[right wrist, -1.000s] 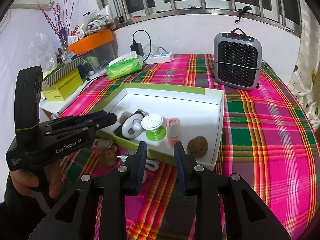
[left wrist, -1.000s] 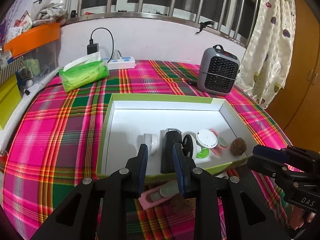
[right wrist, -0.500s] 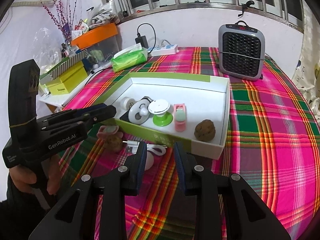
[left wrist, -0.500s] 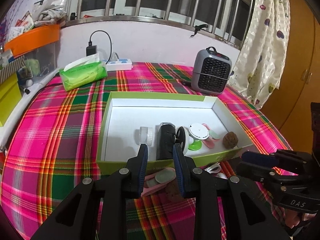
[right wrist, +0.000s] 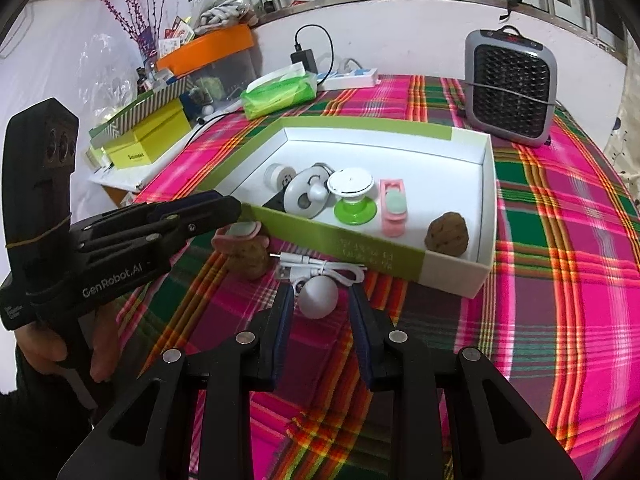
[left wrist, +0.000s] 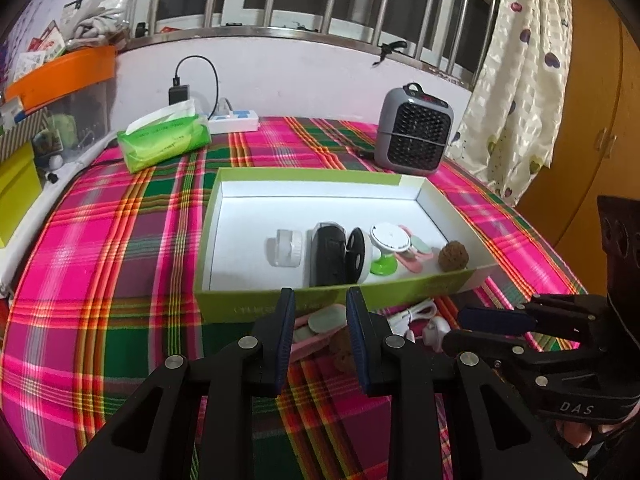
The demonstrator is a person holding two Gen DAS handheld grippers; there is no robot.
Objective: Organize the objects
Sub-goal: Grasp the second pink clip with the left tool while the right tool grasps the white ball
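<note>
Approaching the loose items that lie outside the green-and-white box (right wrist: pixel 456 268), the right gripper (right wrist: pixel 318 304) stands with its jaws apart and empty, a white ball (right wrist: pixel 319 298) lying between and just ahead of its fingertips, touching a white cable (right wrist: pixel 320 270) coiled beyond it against the box's near wall. The left gripper (left wrist: pixel 320 324) is likewise parted and holds nothing; just ahead of its tips lie a pink clip (left wrist: pixel 316 326) and a brown walnut-like ball (left wrist: pixel 342 350), both on the plaid cloth (left wrist: pixel 112 280) short of the box. Likely hazards: the white ball is round and smooth and may squirt forward or roll if the jaws close off-centre; the cable, touching it, may be pinched along with it or dragged; the two grippers work near each other, so a sideways swing of either could knock the other or scatter the clip and walnut. The box's near wall stands between every loose item and its floor, so each must be lifted over the rim, and a low carry would catch it. Inside, near that wall, a white roll (right wrist: pixel 276 176), a black-and-white device (left wrist: pixel 336 258), a green-based knob (right wrist: pixel 354 196), a second pink clip (right wrist: pixel 394 208) and another brown ball (right wrist: pixel 446 236) crowd the landing area; the far half is bare. Farther off stand a grey heater (right wrist: pixel 510 88) and a green tissue pack (left wrist: pixel 166 142), well clear.
</note>
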